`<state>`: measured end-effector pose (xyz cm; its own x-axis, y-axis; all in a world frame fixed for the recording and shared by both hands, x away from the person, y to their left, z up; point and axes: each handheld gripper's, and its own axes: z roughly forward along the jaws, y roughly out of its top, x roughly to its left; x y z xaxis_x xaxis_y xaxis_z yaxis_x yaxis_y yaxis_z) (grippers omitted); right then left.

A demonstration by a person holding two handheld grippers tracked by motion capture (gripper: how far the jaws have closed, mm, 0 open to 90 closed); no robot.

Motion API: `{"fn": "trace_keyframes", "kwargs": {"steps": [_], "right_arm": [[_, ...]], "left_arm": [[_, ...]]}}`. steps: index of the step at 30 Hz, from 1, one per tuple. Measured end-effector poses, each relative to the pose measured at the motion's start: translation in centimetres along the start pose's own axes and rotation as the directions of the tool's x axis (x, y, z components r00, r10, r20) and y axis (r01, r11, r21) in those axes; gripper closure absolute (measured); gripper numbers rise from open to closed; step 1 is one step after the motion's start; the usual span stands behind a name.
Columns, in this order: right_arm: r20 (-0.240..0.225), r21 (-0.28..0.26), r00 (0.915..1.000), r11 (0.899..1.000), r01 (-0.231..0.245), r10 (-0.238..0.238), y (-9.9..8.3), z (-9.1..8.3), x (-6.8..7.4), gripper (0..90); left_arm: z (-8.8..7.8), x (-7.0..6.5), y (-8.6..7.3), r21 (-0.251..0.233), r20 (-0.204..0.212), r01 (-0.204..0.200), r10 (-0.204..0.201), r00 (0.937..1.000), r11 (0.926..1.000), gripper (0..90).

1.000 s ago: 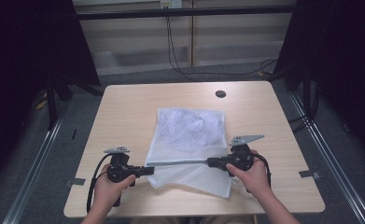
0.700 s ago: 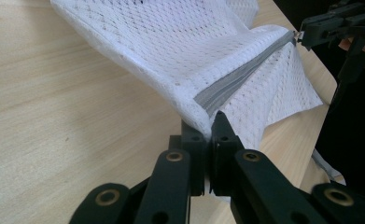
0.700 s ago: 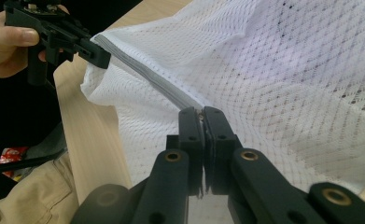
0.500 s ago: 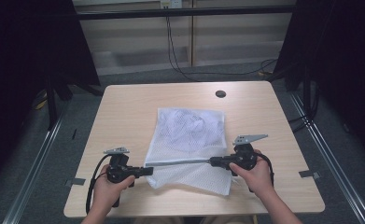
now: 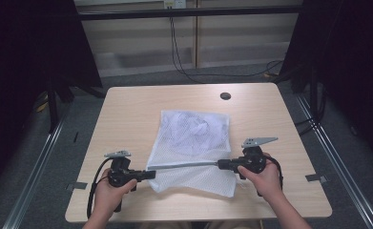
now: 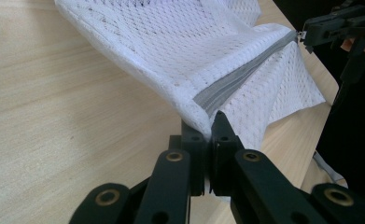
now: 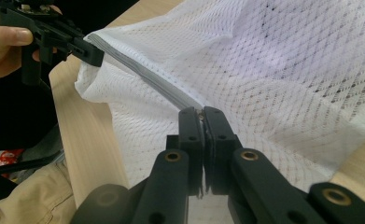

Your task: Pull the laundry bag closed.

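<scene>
A white mesh bag (image 5: 193,136) lies on the wooden table (image 5: 127,119), its grey zipper (image 5: 184,165) stretched taut near the front edge. My left gripper (image 5: 150,174) is shut on the bag's left zipper end. In the left gripper view its jaws (image 6: 209,125) pinch the mesh bag (image 6: 180,46) where the zipper (image 6: 238,80) begins. My right gripper (image 5: 221,165) is shut on the zipper's right end. In the right gripper view the gripper (image 7: 202,112) clamps the zipper (image 7: 143,74) at its pull, and the left gripper (image 7: 94,50) shows far off. The bag's front flap hangs below the zipper.
A small dark round hole (image 5: 225,96) sits near the table's far edge. Bare wood lies left and right of the bag. Cables (image 5: 179,47) trail on the floor behind the table, and metal rails (image 5: 336,157) run along both sides.
My right gripper has drifted a little to the right along the zipper line. The left gripper has stayed in place, holding the bag.
</scene>
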<state>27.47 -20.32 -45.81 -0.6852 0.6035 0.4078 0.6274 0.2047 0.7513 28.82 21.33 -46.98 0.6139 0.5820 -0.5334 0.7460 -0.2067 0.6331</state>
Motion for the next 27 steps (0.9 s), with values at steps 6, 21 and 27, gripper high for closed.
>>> {"fn": "trace_keyframes", "kwargs": {"steps": [6, 21, 27], "right_arm": [[0.006, -0.006, 1.0, 1.0, 0.004, -0.004, -0.2, -0.3, 0.1, 87.2], [0.016, -0.009, 0.9999, 1.0, -0.004, 0.004, -0.9, -0.9, -0.1, 87.1], [0.019, -0.015, 0.9998, 1.0, -0.004, 0.005, -1.0, -1.0, -0.2, 87.2]], "left_arm": [[0.2, -0.2, 0.1, 0.004, 0.006, -0.004, 0.004, 1.0, 1.0, 87.4], [0.4, -0.3, 0.3, 0.013, 0.007, -0.013, 0.013, 0.9999, 0.9998, 87.4], [0.6, -0.4, 0.3, 0.017, 0.01, -0.009, 0.009, 0.9999, 0.9998, 87.4]]}}
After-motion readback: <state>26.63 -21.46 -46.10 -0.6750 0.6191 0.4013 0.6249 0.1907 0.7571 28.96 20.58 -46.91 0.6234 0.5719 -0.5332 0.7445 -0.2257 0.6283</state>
